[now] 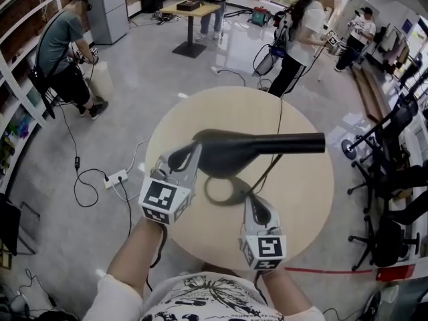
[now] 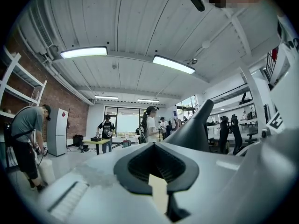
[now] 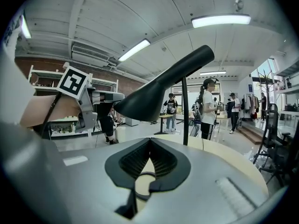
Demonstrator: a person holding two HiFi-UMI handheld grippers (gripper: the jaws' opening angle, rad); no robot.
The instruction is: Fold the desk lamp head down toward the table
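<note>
A black desk lamp stands on a round beige table (image 1: pixel 304 199). Its long head (image 1: pixel 257 149) lies about level, above the ring-shaped base (image 1: pixel 215 196), and a thin stem (image 3: pixel 184 111) carries it. My left gripper (image 1: pixel 182 158) is shut with nothing in it, right by the wide left end of the head. In the left gripper view the head (image 2: pixel 196 125) rises just right of that gripper (image 2: pixel 156 171). My right gripper (image 1: pixel 253 199) is shut at the right edge of the base ring (image 3: pixel 141 175), which runs across the slit between its tips (image 3: pixel 148 162). The head (image 3: pixel 159 92) hangs above it.
Several people stand or work around the room. Office chairs (image 1: pixel 394 179) crowd the right side. A white power strip (image 1: pixel 115 178) with cables lies on the floor left of the table. The lamp's cord (image 1: pixel 279 112) runs off the table's far edge.
</note>
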